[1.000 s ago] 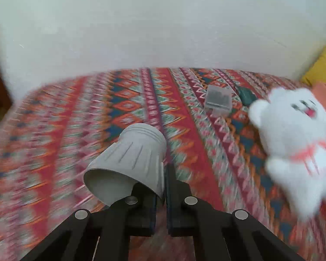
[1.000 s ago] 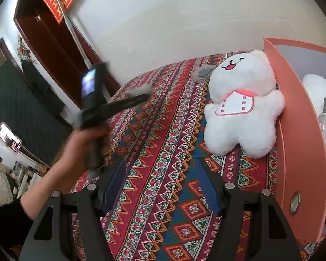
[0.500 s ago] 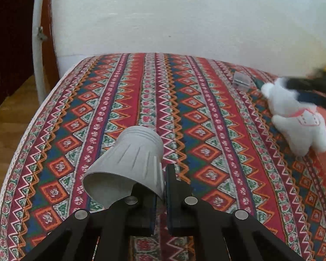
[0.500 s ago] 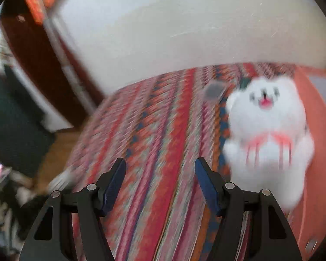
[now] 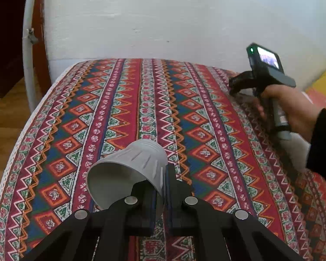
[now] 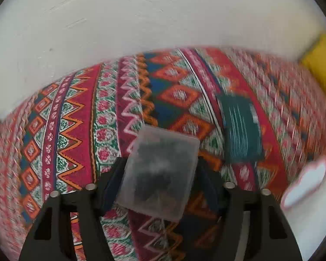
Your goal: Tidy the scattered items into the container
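Note:
My left gripper (image 5: 163, 184) is shut on the rim of a grey ribbed plastic cup (image 5: 128, 174), held tilted above the patterned bedspread (image 5: 163, 108), mouth toward the camera. My right gripper (image 6: 158, 169) is open with its fingers on either side of a frosted translucent plastic box (image 6: 158, 174) that lies on the bedspread (image 6: 76, 119); I cannot tell if the fingers touch it. A dark green striped item (image 6: 242, 130) lies just right of the box. The right gripper also shows in the left wrist view (image 5: 239, 84), held by a hand, low at the bed's far right.
A white wall (image 5: 163, 17) backs the bed. A white plush toy (image 6: 304, 187) is at the right edge of the right wrist view, blurred. Something yellow (image 6: 321, 65) sits at the far right. The bed edge and wooden floor (image 5: 4, 119) are on the left.
My right gripper has moved forward past the plush toy down to the frosted box, which now sits between its fingers. My left gripper still holds the cup and has pulled back.

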`<action>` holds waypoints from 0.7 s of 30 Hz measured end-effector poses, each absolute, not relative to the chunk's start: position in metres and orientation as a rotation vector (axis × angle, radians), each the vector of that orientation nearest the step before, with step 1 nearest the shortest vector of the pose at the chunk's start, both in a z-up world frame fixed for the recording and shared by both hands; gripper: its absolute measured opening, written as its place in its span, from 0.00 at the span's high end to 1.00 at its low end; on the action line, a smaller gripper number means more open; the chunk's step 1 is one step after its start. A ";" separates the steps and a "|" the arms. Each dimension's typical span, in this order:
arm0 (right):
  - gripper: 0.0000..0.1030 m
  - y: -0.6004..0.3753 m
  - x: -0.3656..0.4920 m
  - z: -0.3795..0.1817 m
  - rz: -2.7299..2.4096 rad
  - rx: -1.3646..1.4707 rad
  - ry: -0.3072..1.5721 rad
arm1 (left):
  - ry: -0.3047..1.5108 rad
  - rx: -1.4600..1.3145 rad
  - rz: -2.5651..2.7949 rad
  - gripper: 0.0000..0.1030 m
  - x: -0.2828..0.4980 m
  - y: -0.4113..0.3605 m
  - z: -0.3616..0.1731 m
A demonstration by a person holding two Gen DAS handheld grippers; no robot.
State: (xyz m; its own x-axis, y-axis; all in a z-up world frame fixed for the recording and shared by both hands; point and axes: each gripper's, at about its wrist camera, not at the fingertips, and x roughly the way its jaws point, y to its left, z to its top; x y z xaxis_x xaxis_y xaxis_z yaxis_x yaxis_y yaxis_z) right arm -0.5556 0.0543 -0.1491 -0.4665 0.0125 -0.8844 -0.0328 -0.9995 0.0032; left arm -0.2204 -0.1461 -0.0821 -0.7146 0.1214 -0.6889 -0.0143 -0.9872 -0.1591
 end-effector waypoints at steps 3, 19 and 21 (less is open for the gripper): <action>0.47 0.044 -0.522 -0.136 2.775 -1.688 -0.002 | -0.244 -1.150 2.829 0.97 -0.214 -0.144 -0.077; 0.47 0.096 -0.151 0.011 3.475 -1.368 0.079 | -0.191 -0.993 2.840 0.97 -0.137 -0.090 -0.008; 0.47 0.095 -0.145 0.020 3.503 -1.403 0.074 | -0.186 -0.963 2.850 0.97 -0.128 -0.084 0.003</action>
